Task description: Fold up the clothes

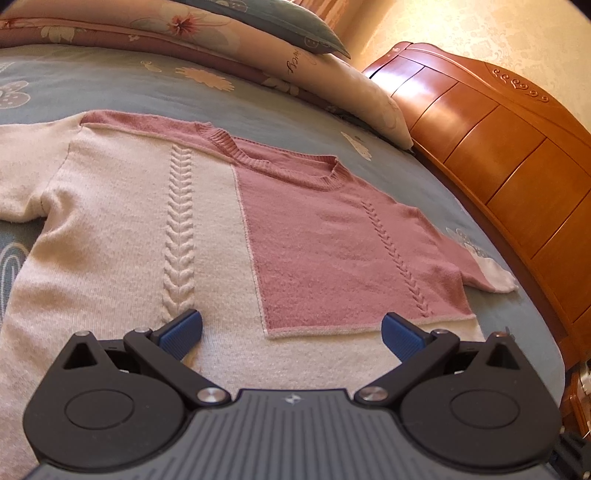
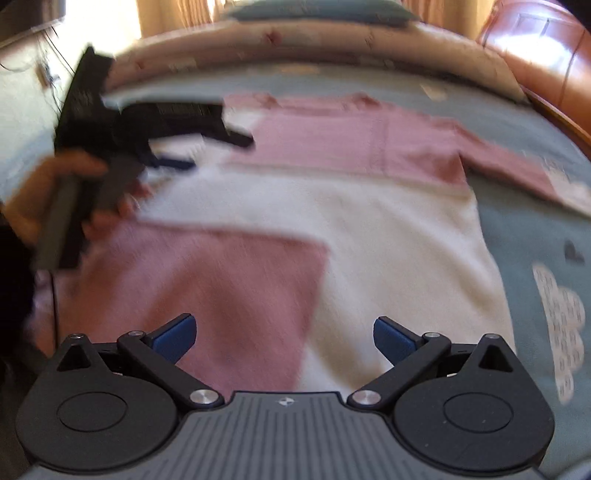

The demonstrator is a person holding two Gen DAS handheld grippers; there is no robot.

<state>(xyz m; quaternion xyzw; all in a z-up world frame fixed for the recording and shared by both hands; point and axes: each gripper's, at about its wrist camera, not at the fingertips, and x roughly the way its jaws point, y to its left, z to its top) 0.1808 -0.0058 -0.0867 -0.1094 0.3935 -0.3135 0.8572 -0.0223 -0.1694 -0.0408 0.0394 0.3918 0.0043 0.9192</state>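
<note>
A pink and cream knit sweater (image 1: 207, 229) lies flat on the bed, collar toward the pillows, one sleeve reaching the right edge. My left gripper (image 1: 291, 334) hovers open just above its lower body, blue pads (image 1: 183, 332) wide apart with nothing between them. In the blurred right wrist view the same sweater (image 2: 388, 236) fills the middle. My right gripper (image 2: 284, 338) is open over its hem, straddling the pink and cream panels. The left gripper (image 2: 207, 144) shows at the upper left of that view, held by a hand (image 2: 44, 192).
The blue floral bedspread (image 1: 280, 110) spreads around the sweater. Pillows (image 1: 229, 40) stack along the far side. An orange wooden headboard (image 1: 491, 140) borders the bed on the right. Bright curtains (image 2: 173, 14) hang beyond the bed.
</note>
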